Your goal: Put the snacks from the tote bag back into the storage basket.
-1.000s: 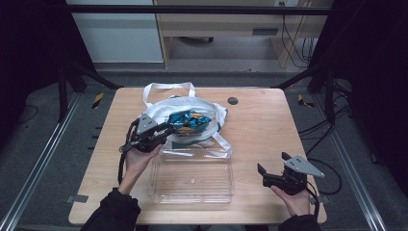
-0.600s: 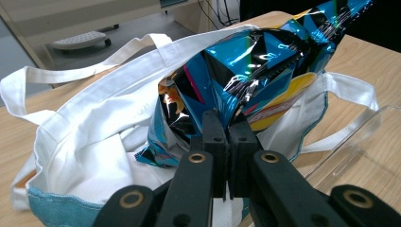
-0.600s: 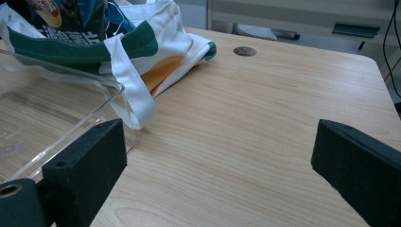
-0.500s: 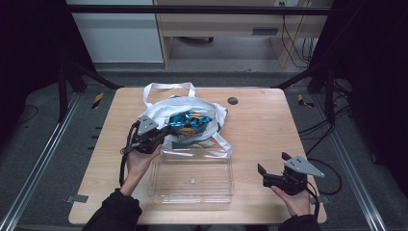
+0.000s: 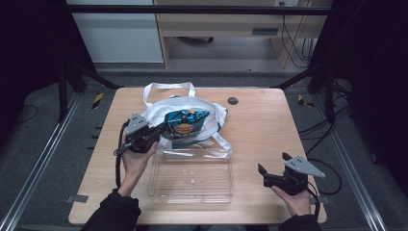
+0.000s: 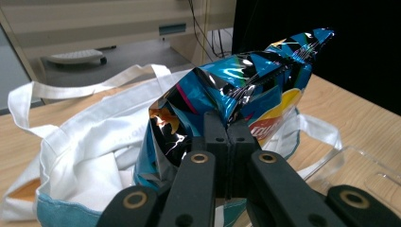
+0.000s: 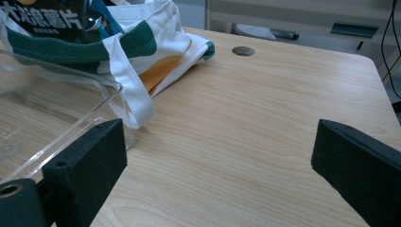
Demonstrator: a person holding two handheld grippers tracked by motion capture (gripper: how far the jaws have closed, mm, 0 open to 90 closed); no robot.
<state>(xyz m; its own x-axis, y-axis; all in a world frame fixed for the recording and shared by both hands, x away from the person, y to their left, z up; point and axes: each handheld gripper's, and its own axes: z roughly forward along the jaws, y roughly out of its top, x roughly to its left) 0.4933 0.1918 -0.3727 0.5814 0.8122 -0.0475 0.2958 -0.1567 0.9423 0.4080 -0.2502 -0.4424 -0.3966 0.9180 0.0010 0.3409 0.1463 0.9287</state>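
Pale wood worktop (image 5: 260,130), one in number, carrying one white cloth bag (image 5: 159,113) with green trim, one clear plastic tray (image 5: 192,180) and one shiny blue snack packet (image 5: 185,122). Two tongs in all, one per hand.

Left tongs (image 5: 161,129) pressed tight together on the near edge of the snack packet (image 6: 246,90), foil creased where pinched, seen close in the left gripper view. Packet lifted and tilted, far corner pointing up, lower end still within the open mouth of the bag (image 6: 90,151). Bag lying at the far middle of the worktop, two handles spread out, one toward the far edge and one trailing down beside the tray. Tray just in front of the bag, toward the near edge, nothing in it.

Right tongs (image 5: 269,175) held low at the near right corner, spread wide and gripping nothing; in the right gripper view, bare wood (image 7: 265,123) between them, tray corner (image 7: 101,101) and bag strap (image 7: 135,99) off to one side.

Compared with half a second ago: packet raised a little further out of the bag and drawn slightly toward the tray along with the left hand; right hand and tray unmoved.
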